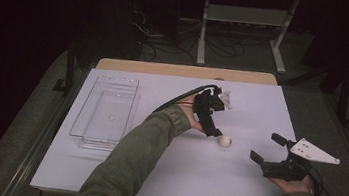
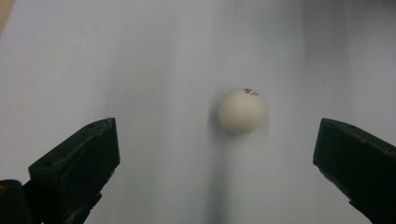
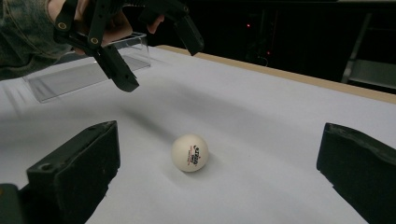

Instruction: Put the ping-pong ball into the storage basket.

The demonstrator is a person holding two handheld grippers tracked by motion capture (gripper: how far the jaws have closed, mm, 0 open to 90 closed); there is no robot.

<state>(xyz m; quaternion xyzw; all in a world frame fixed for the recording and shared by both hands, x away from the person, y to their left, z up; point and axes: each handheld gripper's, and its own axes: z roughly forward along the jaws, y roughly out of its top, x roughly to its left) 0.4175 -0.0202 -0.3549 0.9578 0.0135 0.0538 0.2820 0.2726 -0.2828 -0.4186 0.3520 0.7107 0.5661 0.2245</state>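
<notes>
Ball (image 1: 224, 141) sits on bare sheet (image 1: 163, 172), mid-table. Your left gripper (image 2: 215, 154) hovers above it, jaws wide to straddle. Right gripper (image 1: 269, 150) waits nearby, jaws apart. Tray (image 1: 105, 112) well left, likely drop spot.

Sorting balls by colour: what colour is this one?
White ball with a small printed mark; right gripper view.

The white tabletop (image 1: 232, 185) lies bare around the ball (image 1: 224, 141), which sits alone with open surface on every side. The left hand-held gripper (image 1: 216, 118) hangs just above and behind it, jaws spread wide, so the way down onto the ball is free. The right hand-held gripper (image 1: 269, 151) waits near the ball on the other side, also spread, with bare surface between. The clear tray (image 1: 105, 112) stands well apart at the far left edge.
</notes>
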